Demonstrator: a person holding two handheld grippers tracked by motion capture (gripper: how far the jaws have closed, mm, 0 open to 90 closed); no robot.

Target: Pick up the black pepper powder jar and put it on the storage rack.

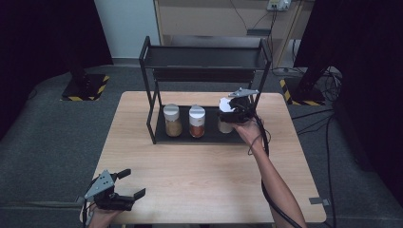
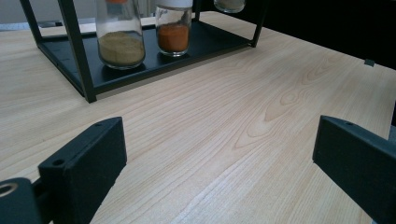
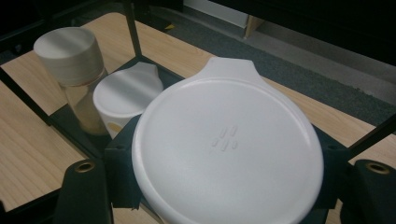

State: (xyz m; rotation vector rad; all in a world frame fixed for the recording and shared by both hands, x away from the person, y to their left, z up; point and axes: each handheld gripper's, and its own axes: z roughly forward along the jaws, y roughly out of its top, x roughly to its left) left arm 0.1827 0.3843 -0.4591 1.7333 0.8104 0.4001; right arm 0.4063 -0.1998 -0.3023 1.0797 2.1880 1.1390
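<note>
A black two-tier rack (image 1: 204, 57) stands at the back of the wooden table (image 1: 204, 180). On its lower shelf (image 2: 140, 70) stand a jar of tan powder (image 1: 172, 121) and a jar of orange powder (image 1: 196, 122), both with white lids. My right gripper (image 1: 233, 110) is shut on a third white-lidded jar (image 1: 225, 126) at the shelf's right end. That jar's round lid (image 3: 229, 149) sits between the black jaws, and the jar seems slightly above the shelf. My left gripper (image 1: 130, 185) rests open near the table's front left corner, holding nothing (image 2: 215, 158).
The rack's upper shelf (image 1: 204, 71) hangs over the jars, and its right front post (image 1: 259, 97) stands close to my right gripper. Bare tabletop (image 2: 261, 107) lies between the rack and my left gripper. Black stands with striped bases (image 1: 85, 88) and cables (image 1: 328, 123) lie on the floor.
</note>
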